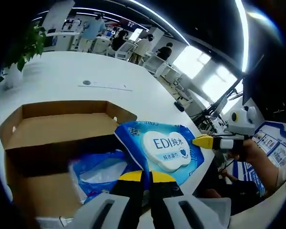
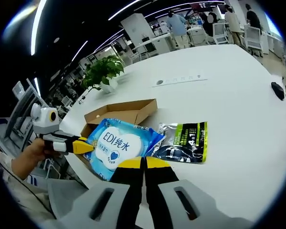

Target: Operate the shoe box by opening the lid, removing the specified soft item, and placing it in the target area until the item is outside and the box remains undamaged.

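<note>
The left gripper [image 1: 147, 175], yellow-tipped jaws pinched on a blue wet-wipe packet [image 1: 163, 150] with a white label, holds it above the open brown cardboard shoe box [image 1: 62, 125]. The right gripper [image 2: 144, 162] clamps the packet's opposite edge. A black-green pouch [image 2: 183, 143] lies on the white table [image 2: 238, 95] in an open-plan office.

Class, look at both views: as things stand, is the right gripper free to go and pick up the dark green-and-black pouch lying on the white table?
Probably not yet. The right gripper looks shut on the blue wet-wipes pack, which the left gripper also pinches. The pouch lies uncovered on the table, so the way is otherwise free.
</note>
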### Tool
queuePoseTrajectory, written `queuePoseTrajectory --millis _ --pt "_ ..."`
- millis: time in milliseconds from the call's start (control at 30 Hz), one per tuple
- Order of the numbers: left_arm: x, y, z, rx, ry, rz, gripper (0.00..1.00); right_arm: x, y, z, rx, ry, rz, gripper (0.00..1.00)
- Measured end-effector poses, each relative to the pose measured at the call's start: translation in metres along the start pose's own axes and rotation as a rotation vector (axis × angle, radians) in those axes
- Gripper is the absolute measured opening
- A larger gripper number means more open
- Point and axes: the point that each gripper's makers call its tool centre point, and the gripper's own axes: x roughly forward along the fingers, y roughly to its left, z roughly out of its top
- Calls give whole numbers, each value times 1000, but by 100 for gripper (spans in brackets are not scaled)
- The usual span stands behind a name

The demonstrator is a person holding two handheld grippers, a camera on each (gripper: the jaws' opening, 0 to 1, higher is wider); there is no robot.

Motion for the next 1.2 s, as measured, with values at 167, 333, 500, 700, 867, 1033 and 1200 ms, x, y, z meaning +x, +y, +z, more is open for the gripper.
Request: queuePoseTrajectory --millis 167,333,500,700,867,1033,1200 --pt "8 -11 3 13 -10 -1 3 -5 -15 0 14 -2 -14 0" --pt "18 -17 5 19 -12 0 3 -7 -26 0 19 5 -26 0" --pt "28 -22 10 16 -21 2 3 -8 -38 4 24 3 -29 0" --pt "38 -27 16 13 -35 10 3 -7 -46 9 24 1 -32 0" --pt "49 -29 21 14 -40 14 3 -7 -53 12 28 1 -34 0" --pt "57 -33 25 29 -41 17 3 -7 -62 15 26 2 -40 0" --pt "65 -35 29 39 -38 14 3 -8 -70 17 30 -1 -46 0"
